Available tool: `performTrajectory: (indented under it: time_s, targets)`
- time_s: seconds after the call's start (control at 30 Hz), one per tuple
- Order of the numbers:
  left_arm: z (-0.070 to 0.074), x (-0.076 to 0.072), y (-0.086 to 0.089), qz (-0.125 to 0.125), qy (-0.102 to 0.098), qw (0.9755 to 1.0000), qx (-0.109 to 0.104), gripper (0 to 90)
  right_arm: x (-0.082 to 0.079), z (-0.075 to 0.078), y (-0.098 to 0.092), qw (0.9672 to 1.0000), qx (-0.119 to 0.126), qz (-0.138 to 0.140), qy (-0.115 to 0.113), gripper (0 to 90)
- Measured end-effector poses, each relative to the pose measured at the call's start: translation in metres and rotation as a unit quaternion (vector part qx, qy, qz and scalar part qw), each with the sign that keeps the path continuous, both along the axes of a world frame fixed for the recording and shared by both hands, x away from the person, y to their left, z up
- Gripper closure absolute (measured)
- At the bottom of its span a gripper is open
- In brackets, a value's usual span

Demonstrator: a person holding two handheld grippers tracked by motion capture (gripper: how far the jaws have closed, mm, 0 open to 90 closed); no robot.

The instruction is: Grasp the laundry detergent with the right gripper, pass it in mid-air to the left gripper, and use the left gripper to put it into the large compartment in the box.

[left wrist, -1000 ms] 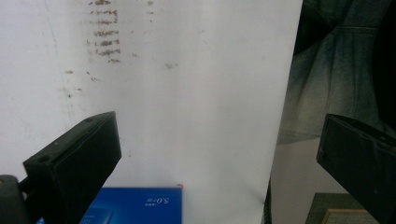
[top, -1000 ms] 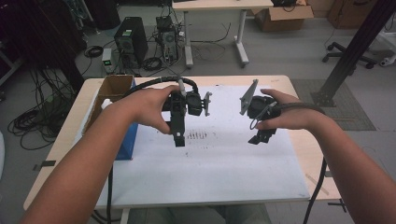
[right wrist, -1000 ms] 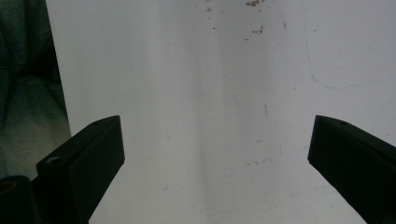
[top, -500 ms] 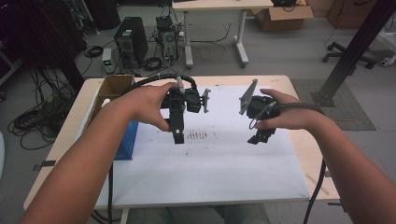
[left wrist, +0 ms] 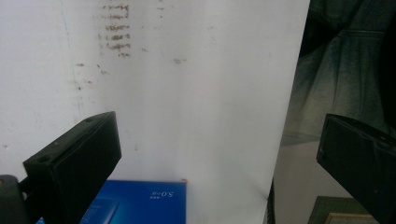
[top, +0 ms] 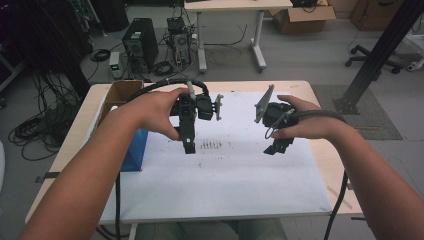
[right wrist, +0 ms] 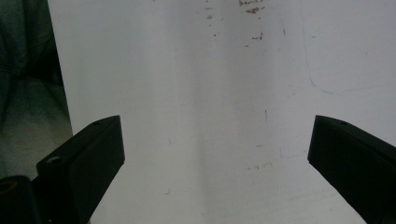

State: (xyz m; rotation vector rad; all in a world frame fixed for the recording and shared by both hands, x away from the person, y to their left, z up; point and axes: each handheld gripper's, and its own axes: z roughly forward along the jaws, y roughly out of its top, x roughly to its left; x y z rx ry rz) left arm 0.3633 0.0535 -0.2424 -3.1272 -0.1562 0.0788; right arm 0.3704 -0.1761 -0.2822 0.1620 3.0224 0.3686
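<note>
Dim room, soft overhead light; the white sheet point(top: 225, 170) glares palely, and gripper views look slightly blurred.

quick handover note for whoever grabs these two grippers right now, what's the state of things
Left gripper: jaws wide open, nothing held, above the white sheet near the dark smudge marks.
Right gripper: jaws wide open, nothing held, above the sheet's right half.
Blue box lies at the sheet's left edge, nearest the left gripper; a cardboard box sits at the table's far left corner.
Done: nothing gripped so far.
Left: likely the blue box is the thing to pick up, probably with the left gripper.
</note>
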Motion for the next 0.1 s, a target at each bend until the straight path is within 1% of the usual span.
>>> performTrajectory:
  time_s: [0.1]
  targets:
    - [0.0002, -0.0006, 0.0006, 0.002, -0.001, 1.0000, 0.002, 0.2, 0.0002, 0.0003, -0.0005, 1.0000, -0.001, -0.002, -0.001, 4.0]
